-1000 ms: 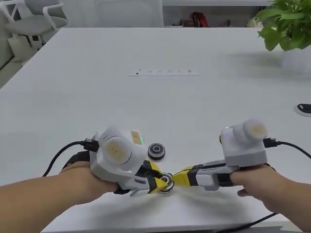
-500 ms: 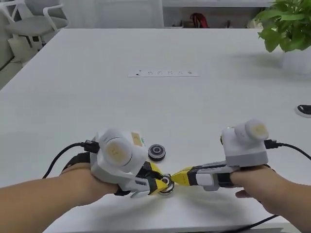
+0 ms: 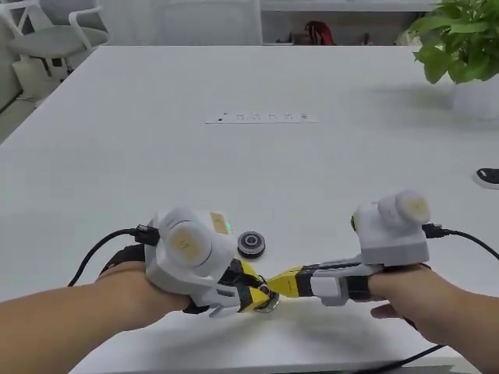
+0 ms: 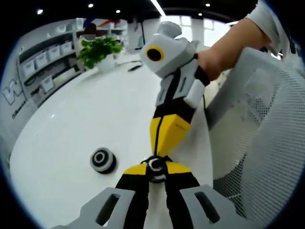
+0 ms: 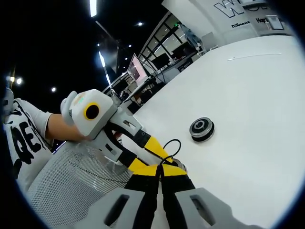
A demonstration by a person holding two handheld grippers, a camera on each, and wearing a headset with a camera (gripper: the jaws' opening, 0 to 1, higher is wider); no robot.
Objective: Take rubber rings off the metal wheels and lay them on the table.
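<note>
At the lower middle of the head view the two grippers meet tip to tip just above the near edge of the table (image 3: 249, 171). The left gripper (image 3: 260, 297) comes in from the lower left with its yellow jaws clamped on a wheel (image 3: 267, 303), which sits at the bottom centre of the left gripper view between those jaws. The right gripper (image 3: 272, 285) reaches in from the lower right, and its jaws are pressed together at the wheel's edge. In the right gripper view a thin black ring (image 5: 174, 140) loops up from the closed tips, pinched there, while its far end runs to the wheel, so it is not yet free. Whether the wheel touches the table cannot be told. A second wheel (image 3: 251, 243) lies flat on the table just above the joined jaws, apart from them, with its dark ring on. A power strip (image 3: 262, 118) lies at upper centre and a plant (image 3: 460, 35) stands at upper right
</note>
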